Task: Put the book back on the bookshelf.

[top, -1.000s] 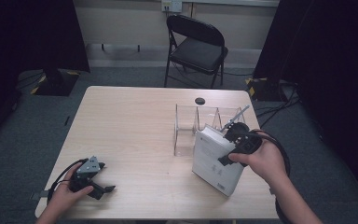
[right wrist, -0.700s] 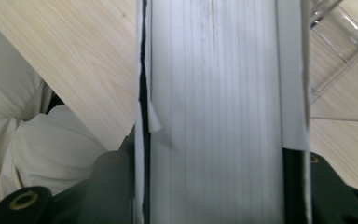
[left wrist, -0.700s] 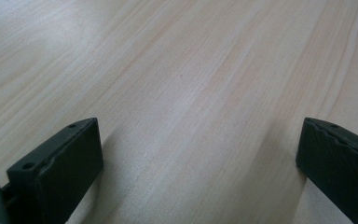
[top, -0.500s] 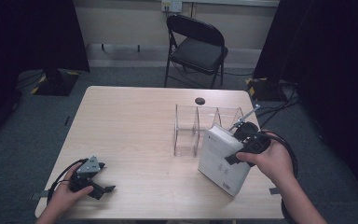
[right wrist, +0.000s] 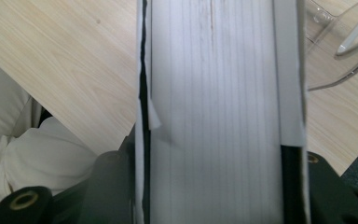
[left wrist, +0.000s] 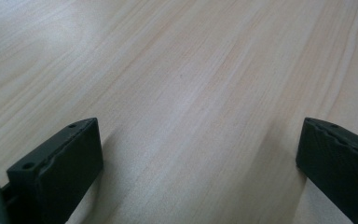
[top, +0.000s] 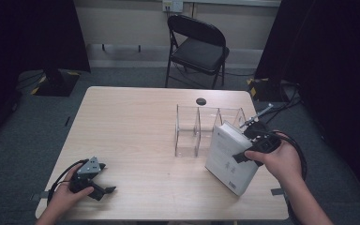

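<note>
Right tongs (top: 249, 143) pinch the white book (top: 228, 157) near the tabletop's (top: 136, 122) right edge, not yet in the clear rack (top: 201, 126); left tongs (top: 98, 185) rest spread.

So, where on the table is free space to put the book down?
Free: the wide patch between the left gripper and the clear rack, and the far left of the table. Crowded: the right side, with rack, book and right gripper.

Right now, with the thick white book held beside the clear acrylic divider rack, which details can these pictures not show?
- Thick white book: cover print too small in the high view; the right gripper view shows page edges.
- Right gripper: fingertips hidden behind the book in the high view.
- Clear acrylic divider rack: cut off by the right gripper view's edge.
</note>
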A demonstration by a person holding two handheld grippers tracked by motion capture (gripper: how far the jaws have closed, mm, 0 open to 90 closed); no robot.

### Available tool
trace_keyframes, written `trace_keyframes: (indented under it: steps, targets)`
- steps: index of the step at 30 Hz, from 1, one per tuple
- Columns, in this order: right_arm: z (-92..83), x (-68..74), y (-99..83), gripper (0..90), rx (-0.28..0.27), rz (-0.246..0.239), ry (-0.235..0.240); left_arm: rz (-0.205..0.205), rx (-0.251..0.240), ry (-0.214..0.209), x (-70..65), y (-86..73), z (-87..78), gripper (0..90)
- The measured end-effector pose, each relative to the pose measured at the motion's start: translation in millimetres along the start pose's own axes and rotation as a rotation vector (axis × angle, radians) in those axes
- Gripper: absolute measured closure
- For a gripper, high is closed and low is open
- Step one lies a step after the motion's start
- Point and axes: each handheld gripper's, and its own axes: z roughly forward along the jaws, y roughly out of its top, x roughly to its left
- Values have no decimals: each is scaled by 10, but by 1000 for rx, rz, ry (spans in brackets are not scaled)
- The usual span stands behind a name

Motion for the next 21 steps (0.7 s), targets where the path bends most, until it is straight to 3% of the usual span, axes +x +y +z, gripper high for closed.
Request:
trace_keyframes:
  steps: [21]
  targets:
    - [-97,-194,-160,522,-7,106,-32,2,0,1,1,0,0,0]
